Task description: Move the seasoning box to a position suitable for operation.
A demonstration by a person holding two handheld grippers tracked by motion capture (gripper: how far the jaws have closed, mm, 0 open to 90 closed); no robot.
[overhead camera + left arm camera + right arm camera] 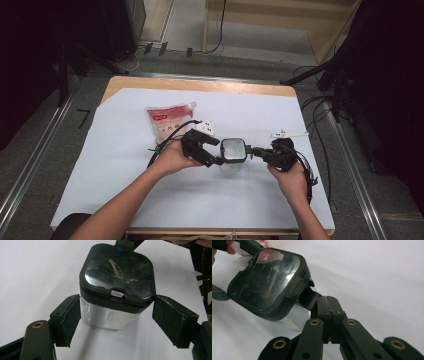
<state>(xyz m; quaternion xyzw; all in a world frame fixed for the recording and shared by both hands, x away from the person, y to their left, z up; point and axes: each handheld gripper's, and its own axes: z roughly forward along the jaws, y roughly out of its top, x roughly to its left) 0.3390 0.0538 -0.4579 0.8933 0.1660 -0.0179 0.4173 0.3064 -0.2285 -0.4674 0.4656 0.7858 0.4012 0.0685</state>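
A small clear container (233, 159) with a glossy black lid (233, 149) stands on the white sheet at the table's middle. My left gripper (217, 152) comes at it from the left. In the left gripper view the left gripper (117, 315) is open, its pads (71, 317) on either side of the container's clear body (110, 317), under the lid (117, 272). My right gripper (257, 151) reaches in from the right. It is shut (327, 307) on a black tab (310, 297) sticking out from the lid's edge (267, 282).
A red-and-white spouted pouch (167, 121) lies flat behind my left hand. The white sheet (115, 165) covers most of the wooden table (200, 84). Cables (320, 130) hang off the table's right side, and dark stands (345, 65) rise beyond it.
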